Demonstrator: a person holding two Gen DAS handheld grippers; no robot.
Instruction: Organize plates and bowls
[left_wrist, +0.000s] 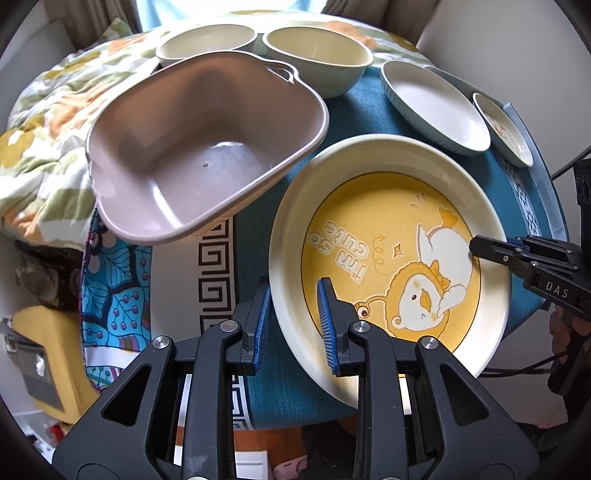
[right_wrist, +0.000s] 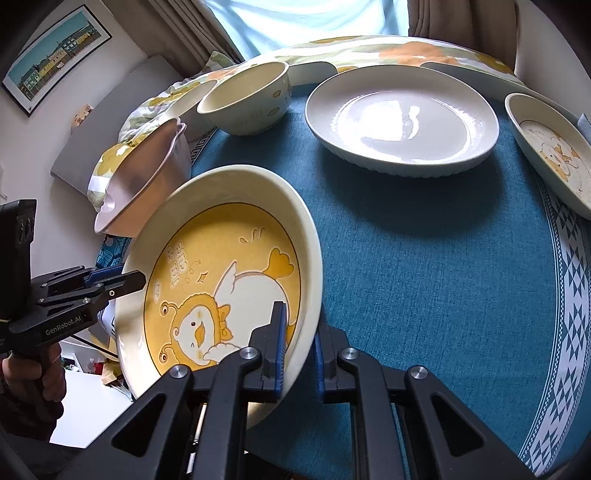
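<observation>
A deep cream plate with a yellow duck picture (left_wrist: 391, 254) is lifted above the teal tablecloth (right_wrist: 424, 266), tilted. My left gripper (left_wrist: 293, 325) is shut on its near rim, one finger inside, one outside. My right gripper (right_wrist: 299, 347) is shut on the opposite rim of the same duck plate (right_wrist: 221, 273). The right gripper also shows in the left wrist view (left_wrist: 476, 247), and the left gripper in the right wrist view (right_wrist: 136, 280). A mauve plastic basin (left_wrist: 207, 147) stands tilted just left of the plate.
Two cream bowls (left_wrist: 207, 42) (left_wrist: 317, 55) stand at the back. A white oval dish (right_wrist: 402, 122) and a small duck-print plate (right_wrist: 554, 151) lie at the right. A flowered quilt (left_wrist: 48, 122) lies at the left and back.
</observation>
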